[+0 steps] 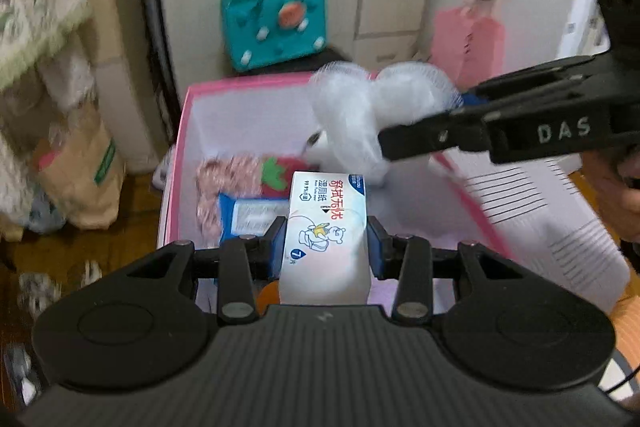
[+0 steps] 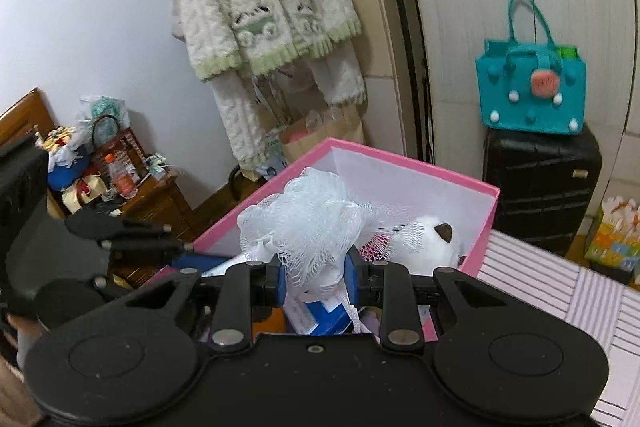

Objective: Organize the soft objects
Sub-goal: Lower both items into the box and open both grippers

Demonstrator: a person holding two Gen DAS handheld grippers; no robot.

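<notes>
Left gripper [image 1: 326,241] clamps a wet-wipe pack [image 1: 326,223] over the pink box [image 1: 182,147]. Right gripper [image 2: 314,277] pinches a white mesh bath puff [image 2: 310,215] above it. Plush toys [image 1: 276,173] already lie inside; both held items remain to be dropped.

pink box [image 2: 400,167], white mesh puff [image 2: 316,211], teal bag [image 2: 532,87].

One pink box [image 2: 486,223]. One white mesh bath puff [image 2: 316,215]. Wipes packs: two, one white [image 1: 326,223], one blue [image 1: 250,217]. One white plush toy [image 2: 434,241]. One strawberry-pattern cloth [image 1: 240,175]. One teal handbag [image 2: 530,91], upper right. One black suitcase [image 2: 542,183].
</notes>
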